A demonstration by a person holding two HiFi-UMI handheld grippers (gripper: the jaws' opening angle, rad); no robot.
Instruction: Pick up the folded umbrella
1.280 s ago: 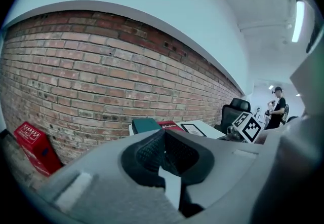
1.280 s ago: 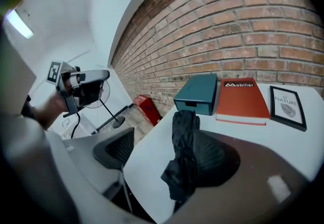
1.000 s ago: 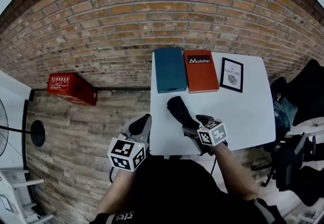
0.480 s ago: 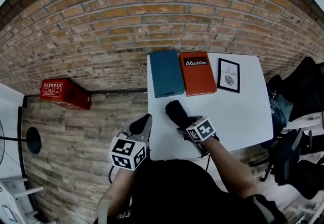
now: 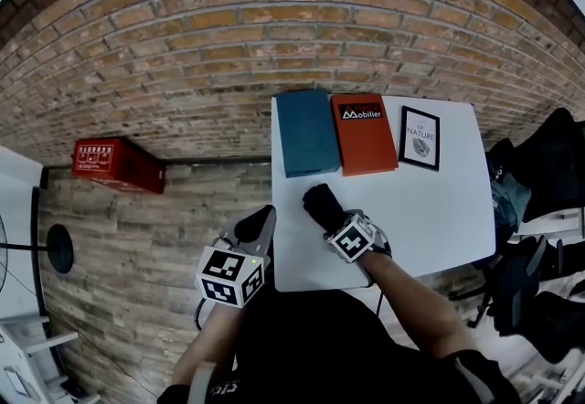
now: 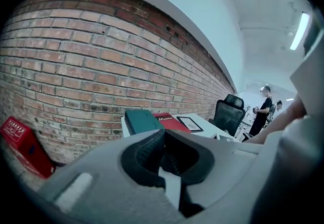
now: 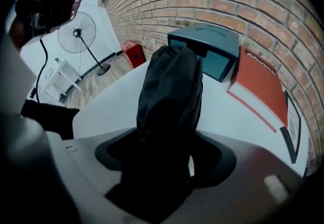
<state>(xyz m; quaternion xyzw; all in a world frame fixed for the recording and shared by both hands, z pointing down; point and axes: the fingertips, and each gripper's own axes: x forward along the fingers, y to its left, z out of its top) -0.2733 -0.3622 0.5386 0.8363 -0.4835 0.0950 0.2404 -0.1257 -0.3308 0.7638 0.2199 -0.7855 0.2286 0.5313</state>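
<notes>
Umbrella (image 5: pixel 322 207): folded, black, on surface (image 5: pixel 439 210), near-left part. Likely light; soft, slippery fabric over stiff core. Grip mid-body, across width. Right gripper (image 5: pixel 336 222): fingers apart astride umbrella, just been closing, not yet clamped. Left gripper (image 5: pixel 256 227): fingers together, empty.

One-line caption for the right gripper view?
Right gripper, jaws just closing, with the black folded umbrella between them on the white table; teal book and red book beyond.

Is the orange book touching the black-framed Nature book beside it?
Apart. The head view shows a thin strip of white table between the orange book and the Nature book, widening toward the wall.
</notes>
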